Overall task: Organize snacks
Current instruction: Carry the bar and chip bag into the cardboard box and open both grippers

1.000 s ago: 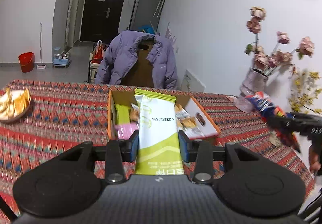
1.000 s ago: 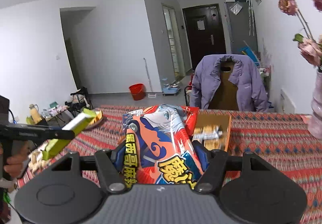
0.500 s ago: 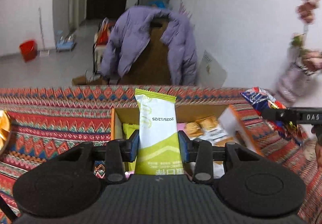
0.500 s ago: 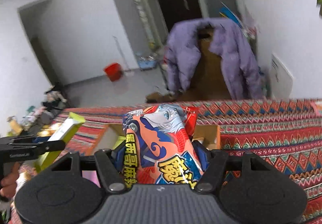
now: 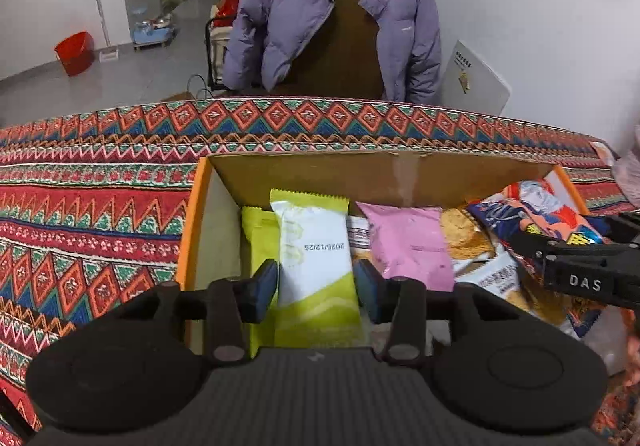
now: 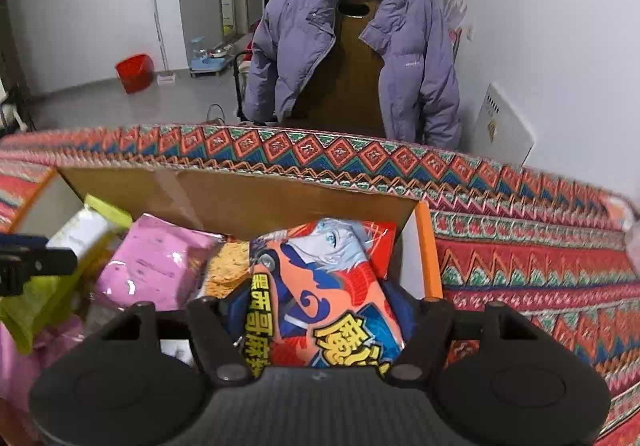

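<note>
An open cardboard box (image 5: 360,177) with an orange rim lies on the patterned tablecloth (image 5: 80,213). My left gripper (image 5: 316,282) reaches into the box's left end. Its jaws are opening, and a green-and-white snack packet (image 5: 312,246) stands between the pads, which have just come off its sides. My right gripper (image 6: 318,310) is over the right end of the box (image 6: 280,197). Its jaws are starting to open but still press on a puffy orange-and-blue chip bag (image 6: 320,286). In the box also lie a pink packet (image 5: 408,242) and cracker packs.
A chair with a purple jacket (image 5: 332,5) stands behind the table's far edge. A white panel (image 5: 476,77) leans on the wall at the right. A red bucket (image 5: 76,51) stands on the floor far left. Tablecloth runs left and right of the box.
Both grippers have moved forward and down, from above the table into the box, each carrying its packet. The left jaws have widened slightly around the green-and-white packet.
</note>
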Demonstrator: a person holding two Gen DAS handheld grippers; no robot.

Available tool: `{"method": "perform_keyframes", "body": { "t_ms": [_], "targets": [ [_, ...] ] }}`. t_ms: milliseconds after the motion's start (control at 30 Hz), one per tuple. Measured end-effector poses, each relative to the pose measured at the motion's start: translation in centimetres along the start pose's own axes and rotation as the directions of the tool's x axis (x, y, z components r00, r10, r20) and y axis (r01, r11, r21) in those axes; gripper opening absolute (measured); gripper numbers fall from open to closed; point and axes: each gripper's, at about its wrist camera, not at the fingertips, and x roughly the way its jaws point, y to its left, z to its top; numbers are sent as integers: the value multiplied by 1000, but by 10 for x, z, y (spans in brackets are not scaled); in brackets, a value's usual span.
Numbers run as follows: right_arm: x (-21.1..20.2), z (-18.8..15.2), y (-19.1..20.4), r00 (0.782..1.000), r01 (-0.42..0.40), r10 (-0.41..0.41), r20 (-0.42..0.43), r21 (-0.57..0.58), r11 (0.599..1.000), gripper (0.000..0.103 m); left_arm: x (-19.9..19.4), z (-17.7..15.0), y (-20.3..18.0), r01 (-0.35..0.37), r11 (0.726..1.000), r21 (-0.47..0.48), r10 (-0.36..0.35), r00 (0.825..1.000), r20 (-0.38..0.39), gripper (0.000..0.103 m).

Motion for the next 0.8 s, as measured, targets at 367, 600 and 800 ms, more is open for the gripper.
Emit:
{"method": "perform_keyframes", "body": {
  "t_ms": [367, 600, 800],
  "targets": [
    [-72, 18, 0, 997, -61, 62, 42, -23, 998, 74, -65, 12, -13, 37, 998, 60, -40, 998, 57, 62],
    [-162, 22, -6, 989, -95, 98, 111, -35, 995, 75, -154, 2, -34, 42, 993, 109, -59, 986, 153, 71],
    [-238, 13, -1, 977, -122, 135, 167, -84, 989, 83, -226, -13, -51, 34, 987, 157, -73, 966, 247, 77]
  ]
}}
